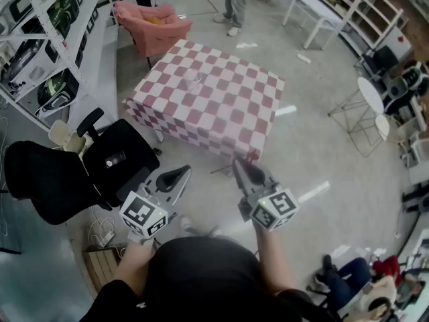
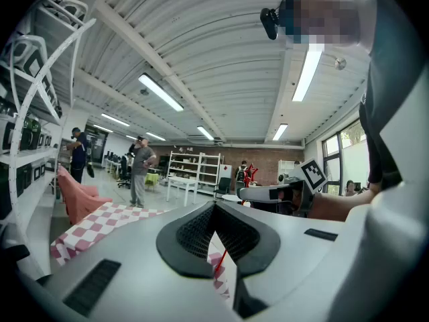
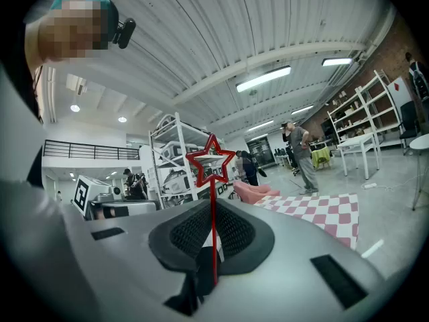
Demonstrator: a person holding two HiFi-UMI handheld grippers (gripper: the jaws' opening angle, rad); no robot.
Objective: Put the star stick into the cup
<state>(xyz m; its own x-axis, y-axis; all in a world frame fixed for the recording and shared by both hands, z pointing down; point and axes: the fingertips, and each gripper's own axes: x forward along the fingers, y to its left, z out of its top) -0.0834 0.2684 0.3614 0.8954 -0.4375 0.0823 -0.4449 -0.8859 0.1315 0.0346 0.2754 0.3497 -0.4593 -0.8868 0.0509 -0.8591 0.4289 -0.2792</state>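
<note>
Looks like a big lab or workshop hall, with a smooth grey floor (image 1: 315,153), a high white ceiling (image 2: 221,39) and long lights (image 2: 161,92). Full of tall white shelves (image 1: 47,45) of gear, white tables (image 1: 315,15), black office chairs (image 1: 107,159), a pink armchair (image 1: 151,25) and a counter (image 1: 221,113) under a red-and-white checked cloth. Brick wall (image 2: 265,161) at the far end, people (image 2: 141,173) standing about.
</note>
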